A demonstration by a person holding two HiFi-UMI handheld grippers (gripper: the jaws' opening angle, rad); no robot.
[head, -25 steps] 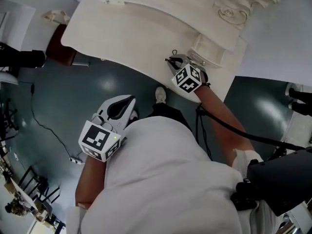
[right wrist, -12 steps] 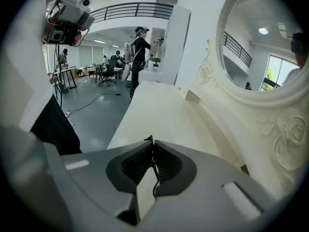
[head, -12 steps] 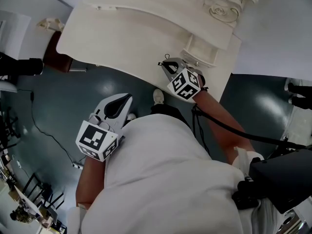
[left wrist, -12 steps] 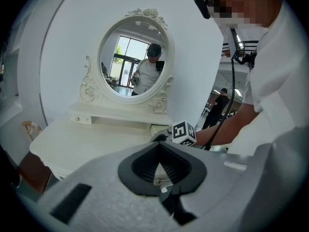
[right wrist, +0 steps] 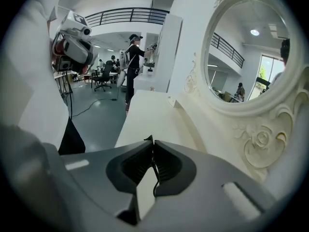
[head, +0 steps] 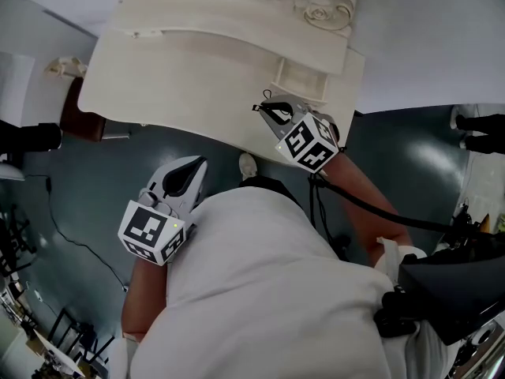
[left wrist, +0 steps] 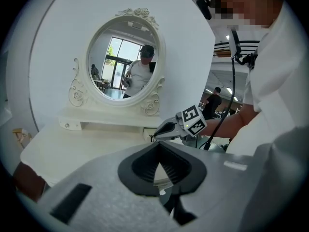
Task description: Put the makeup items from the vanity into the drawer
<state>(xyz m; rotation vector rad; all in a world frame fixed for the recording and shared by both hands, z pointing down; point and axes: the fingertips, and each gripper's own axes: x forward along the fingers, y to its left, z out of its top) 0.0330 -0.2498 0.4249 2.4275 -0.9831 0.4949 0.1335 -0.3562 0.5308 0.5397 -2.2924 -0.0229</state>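
Both grippers have barely shifted over the last second. The head camera has swung a little, so the white vanity now sits higher and further left in its view.

The right gripper [head: 263, 106] hovers over the front part of the bench [head: 181, 77], which is the vanity's pale top. It is just in front of the small drawer [head: 300, 80] at the bench's right end. The drawer looks pulled out, its rectangular rim showing from above. The right jaws are pressed together, and a thin dark piece [right wrist: 154, 173] runs between them and pokes out at the tips. It is too fine to tell what it is.

The left gripper [head: 199, 164] hangs lower, off the bench and above the dark grey floor [head: 102, 180], close beside the person's white shirt [head: 260, 290]. Its jaws are closed tip to tip, with only a sliver of the pale bench showing through behind them.

An oval mirror [left wrist: 123, 64] with a carved white frame stands at the back of the bench and reflects a person in a cap. A black cable [head: 371, 208] trails from the right gripper along the person's forearm.
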